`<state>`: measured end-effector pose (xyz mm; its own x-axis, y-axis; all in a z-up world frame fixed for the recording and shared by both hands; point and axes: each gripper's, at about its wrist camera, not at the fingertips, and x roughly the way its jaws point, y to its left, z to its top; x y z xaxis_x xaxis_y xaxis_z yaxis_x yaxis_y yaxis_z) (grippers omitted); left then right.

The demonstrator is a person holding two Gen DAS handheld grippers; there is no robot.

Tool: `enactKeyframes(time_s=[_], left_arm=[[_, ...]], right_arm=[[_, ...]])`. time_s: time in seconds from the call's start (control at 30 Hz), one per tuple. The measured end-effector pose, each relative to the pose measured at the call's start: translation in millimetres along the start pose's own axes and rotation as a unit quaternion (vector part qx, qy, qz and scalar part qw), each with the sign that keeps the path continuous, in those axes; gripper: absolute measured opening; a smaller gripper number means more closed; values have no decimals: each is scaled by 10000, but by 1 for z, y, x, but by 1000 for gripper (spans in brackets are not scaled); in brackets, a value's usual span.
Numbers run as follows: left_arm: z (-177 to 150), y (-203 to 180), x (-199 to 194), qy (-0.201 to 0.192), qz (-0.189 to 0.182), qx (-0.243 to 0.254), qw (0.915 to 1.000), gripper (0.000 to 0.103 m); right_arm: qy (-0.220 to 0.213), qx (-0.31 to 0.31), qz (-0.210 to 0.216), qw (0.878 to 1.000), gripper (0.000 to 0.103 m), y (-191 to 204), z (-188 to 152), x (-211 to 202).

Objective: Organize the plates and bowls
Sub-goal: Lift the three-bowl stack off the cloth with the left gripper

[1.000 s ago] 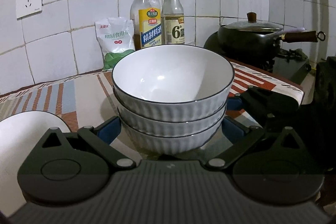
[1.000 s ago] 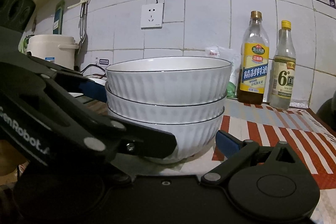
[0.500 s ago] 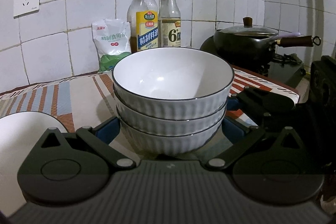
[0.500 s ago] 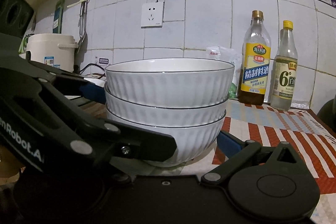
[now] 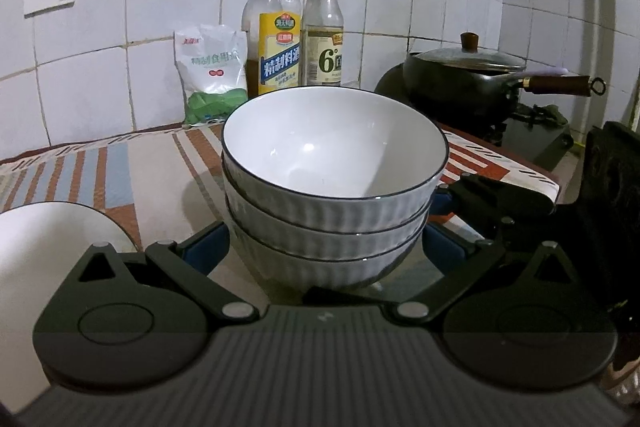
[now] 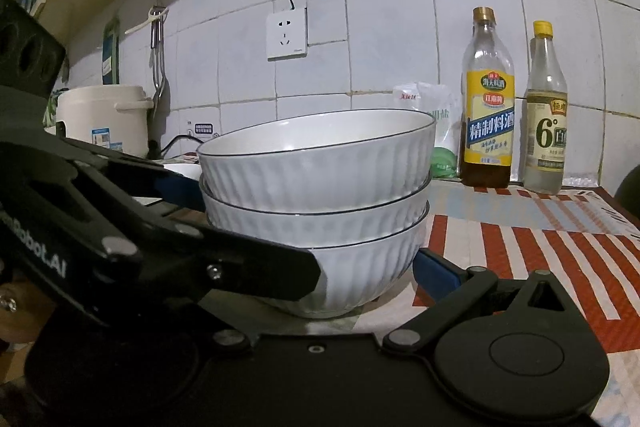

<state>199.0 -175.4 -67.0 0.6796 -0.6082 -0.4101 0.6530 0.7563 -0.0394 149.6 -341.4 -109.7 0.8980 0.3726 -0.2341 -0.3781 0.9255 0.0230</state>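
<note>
Bowls (image 5: 334, 183) between both tools' fingers (image 5: 204, 247)

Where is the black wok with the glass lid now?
In the left wrist view, the black wok with the glass lid sits on the stove at the right, behind the stack of white ribbed bowls.

I'm looking at my left gripper (image 5: 326, 247): a grey ribbed body, black linkage arms with silver pivot pins, round black discs either side, and blue finger pads (image 5: 204, 247). My right gripper (image 6: 366, 267) is showing a black body, the same discs and pins, and a blue pad. White lettering ending "Robot.AI" and small screws are showing on the left gripper's black arm.
</note>
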Motion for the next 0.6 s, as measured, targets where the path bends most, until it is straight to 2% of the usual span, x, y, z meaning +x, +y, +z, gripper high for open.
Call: enactKeyframes(time_s=[0.27,0.4,0.6], left_arm=[[8,-6,3,121,107,165,9997,103],[8,-3,4,0,81,88,9999,103],[3,1,2,-133,3,3,9999,103]], right_arm=[[115,59,-4,9999,103,0,3,2],[35,251,46,9997,103,-6,4,4],[-98,161,-37,9998,103,-2,0,4]])
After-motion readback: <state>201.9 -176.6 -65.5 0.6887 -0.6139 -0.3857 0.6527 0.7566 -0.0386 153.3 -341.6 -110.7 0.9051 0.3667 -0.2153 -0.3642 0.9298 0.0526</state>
